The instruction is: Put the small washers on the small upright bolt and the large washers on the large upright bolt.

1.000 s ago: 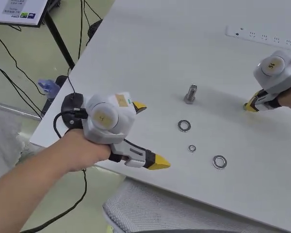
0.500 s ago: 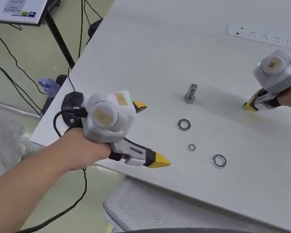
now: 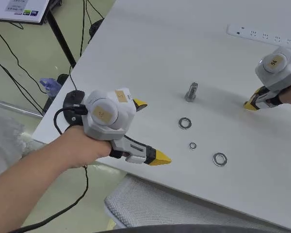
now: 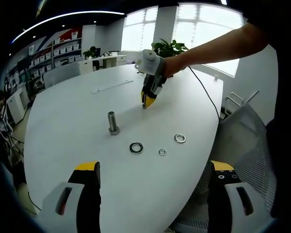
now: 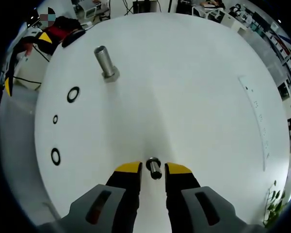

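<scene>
The left gripper sits nearest, at the worktop's front edge. The hand wraps its body, forearm coming in from the lower left, and the jaws are spread wide and empty, pointing across the worktop towards the washers.

Just beyond lie three rings, flat on the surface and apart from each other: a small washer in the middle, a large washer behind it, and a second large washer off to the right. They look like thin, stiff, light steel, probably slick on this smooth top. A flat pinch would likely skid, so the better hold is across the outer rim with the jaw tips, or one tip set in the hole.

Behind the large washer the large bolt stands upright on its head, bare.

Farther right, the right gripper points steeply down at the worktop. Its jaws are drawn close on either side of the small bolt, which stands upright; whether they pinch it I cannot tell.

A power strip lies at the far edge.
</scene>
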### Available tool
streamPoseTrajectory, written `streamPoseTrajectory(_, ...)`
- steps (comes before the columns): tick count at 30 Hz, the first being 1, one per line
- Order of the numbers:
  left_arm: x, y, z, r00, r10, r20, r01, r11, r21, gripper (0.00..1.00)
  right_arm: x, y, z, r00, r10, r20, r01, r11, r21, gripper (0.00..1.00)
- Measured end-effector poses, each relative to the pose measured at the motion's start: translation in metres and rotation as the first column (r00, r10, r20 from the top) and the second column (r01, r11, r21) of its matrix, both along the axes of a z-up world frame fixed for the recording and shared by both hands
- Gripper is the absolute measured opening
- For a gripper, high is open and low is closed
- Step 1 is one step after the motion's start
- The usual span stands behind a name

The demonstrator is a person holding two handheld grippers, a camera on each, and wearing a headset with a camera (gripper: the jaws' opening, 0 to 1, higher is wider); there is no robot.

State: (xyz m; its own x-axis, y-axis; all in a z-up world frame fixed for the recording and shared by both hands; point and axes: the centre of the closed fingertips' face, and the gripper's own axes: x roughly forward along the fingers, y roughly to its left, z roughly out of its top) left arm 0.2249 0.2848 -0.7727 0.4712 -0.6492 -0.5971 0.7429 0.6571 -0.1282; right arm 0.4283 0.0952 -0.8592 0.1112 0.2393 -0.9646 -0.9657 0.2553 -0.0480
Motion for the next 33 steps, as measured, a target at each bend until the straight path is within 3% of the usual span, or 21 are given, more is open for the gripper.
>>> streamPoseTrajectory(3, -0.001, 0.0, 0.001, 1.0, 0.0, 0.001, 0.0, 1.0, 0.0, 0.92, 0.006, 0.0, 0.005, 1.0, 0.0, 0.022, 0.0, 1.0, 0.007, 0.26)
streamPoseTrajectory(6, -0.003, -0.001, 0.001, 1.0, -0.003, -0.004, 0.003, 1.0, 0.004, 0.91, 0.008, 0.002, 0.011, 0.999, 0.006, 0.033, -0.007, 1.0, 0.011, 0.26)
streamPoseTrajectory(11, -0.004, -0.001, 0.004, 1.0, -0.008, 0.009, 0.008, 1.0, 0.0, 0.92, 0.001, 0.002, 0.02, 0.999, 0.029, 0.019, -0.029, 1.0, -0.007, 0.27)
streamPoseTrajectory(18, -0.006, 0.002, 0.006, 1.0, -0.01, 0.015, 0.01, 1.0, 0.007, 0.91, -0.005, 0.014, 0.037, 0.997, 0.064, 0.047, -0.065, 0.998, 0.003, 0.28)
streamPoseTrajectory(33, -0.007, 0.003, 0.012, 1.0, -0.011, 0.029, 0.01, 1.0, 0.02, 0.94, -0.046, 0.053, 0.062, 0.984, 0.17, 0.053, -0.173, 0.984, 0.049, 0.34)
